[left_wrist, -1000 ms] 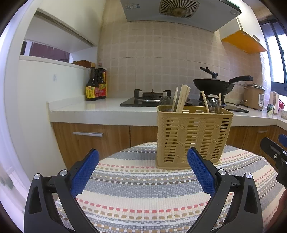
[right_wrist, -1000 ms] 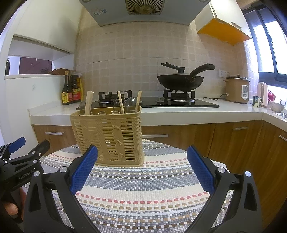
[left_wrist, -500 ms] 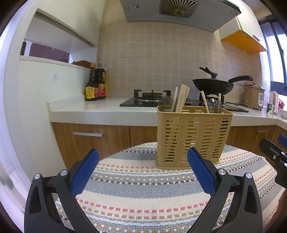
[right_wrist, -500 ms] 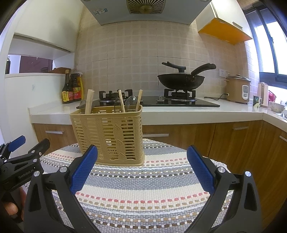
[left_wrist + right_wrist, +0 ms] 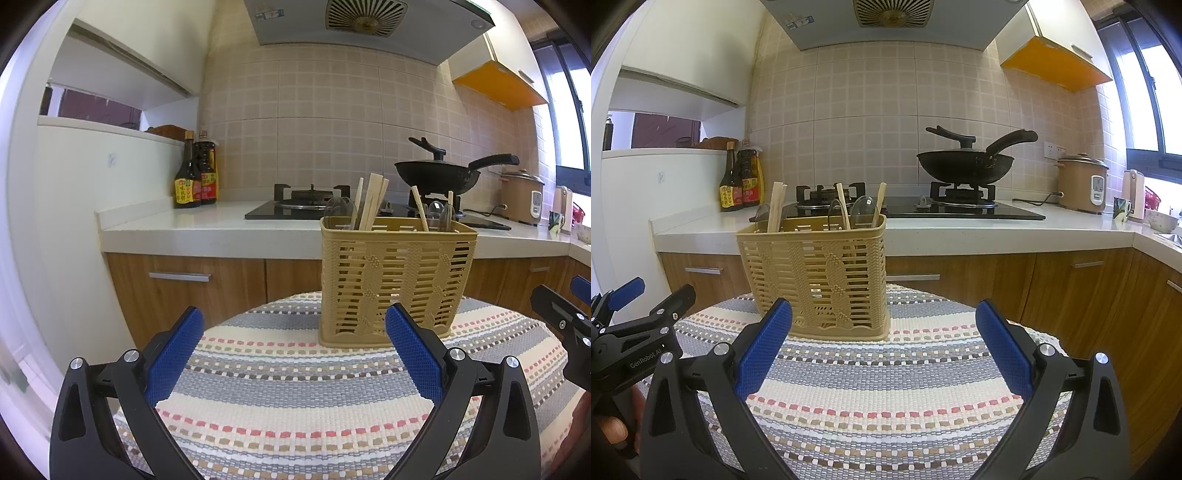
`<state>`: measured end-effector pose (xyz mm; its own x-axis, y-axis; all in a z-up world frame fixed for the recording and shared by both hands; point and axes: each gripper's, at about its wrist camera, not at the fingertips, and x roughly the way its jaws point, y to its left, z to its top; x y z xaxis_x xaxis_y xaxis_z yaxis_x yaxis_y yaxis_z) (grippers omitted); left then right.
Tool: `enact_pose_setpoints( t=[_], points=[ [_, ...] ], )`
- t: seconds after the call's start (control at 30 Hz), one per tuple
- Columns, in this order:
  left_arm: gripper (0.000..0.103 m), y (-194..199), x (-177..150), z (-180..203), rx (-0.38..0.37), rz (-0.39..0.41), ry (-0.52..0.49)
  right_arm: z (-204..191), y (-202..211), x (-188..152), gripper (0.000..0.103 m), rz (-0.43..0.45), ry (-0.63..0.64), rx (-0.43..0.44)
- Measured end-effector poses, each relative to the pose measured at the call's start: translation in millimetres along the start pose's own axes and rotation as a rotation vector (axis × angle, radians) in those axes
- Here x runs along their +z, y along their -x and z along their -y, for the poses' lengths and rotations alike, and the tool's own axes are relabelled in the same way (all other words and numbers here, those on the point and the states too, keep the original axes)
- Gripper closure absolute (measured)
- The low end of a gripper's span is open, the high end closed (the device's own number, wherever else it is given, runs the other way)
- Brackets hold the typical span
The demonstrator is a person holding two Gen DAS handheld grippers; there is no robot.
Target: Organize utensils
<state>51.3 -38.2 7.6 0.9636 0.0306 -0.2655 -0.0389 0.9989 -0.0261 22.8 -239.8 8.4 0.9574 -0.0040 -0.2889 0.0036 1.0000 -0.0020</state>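
A tan slotted utensil basket (image 5: pixel 395 280) (image 5: pixel 820 277) stands upright on a round table with a striped woven cloth (image 5: pixel 295 398) (image 5: pixel 886 387). Wooden chopsticks (image 5: pixel 371 201) (image 5: pixel 775 206) and clear plastic spoons (image 5: pixel 340 212) (image 5: pixel 862 212) stick up out of it. My left gripper (image 5: pixel 293 343) is open and empty, low over the cloth, just short of the basket. My right gripper (image 5: pixel 882 339) is open and empty too, with the basket ahead of its left finger. Each view shows the other gripper at its side edge.
Behind the table runs a white counter (image 5: pixel 207 232) with wooden cabinets, a gas hob (image 5: pixel 306 206), a black wok (image 5: pixel 964 162), sauce bottles (image 5: pixel 194 177) and a rice cooker (image 5: pixel 1082 182). A hand (image 5: pixel 613 428) shows at the lower left of the right wrist view.
Both views have shifted very slightly; the basket sits a touch nearer in the right wrist view. Both grippers remain open and empty.
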Motion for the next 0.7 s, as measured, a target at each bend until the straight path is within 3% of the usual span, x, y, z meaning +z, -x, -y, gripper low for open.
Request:
enact_pose_setpoints(
  t=[0.7],
  points=[
    [0.008, 3.1, 0.2, -1.5, 0.011, 0.018, 0.002, -1.3, -1.0, -1.6, 0.008, -0.005, 0.005, 0.001]
  ],
)
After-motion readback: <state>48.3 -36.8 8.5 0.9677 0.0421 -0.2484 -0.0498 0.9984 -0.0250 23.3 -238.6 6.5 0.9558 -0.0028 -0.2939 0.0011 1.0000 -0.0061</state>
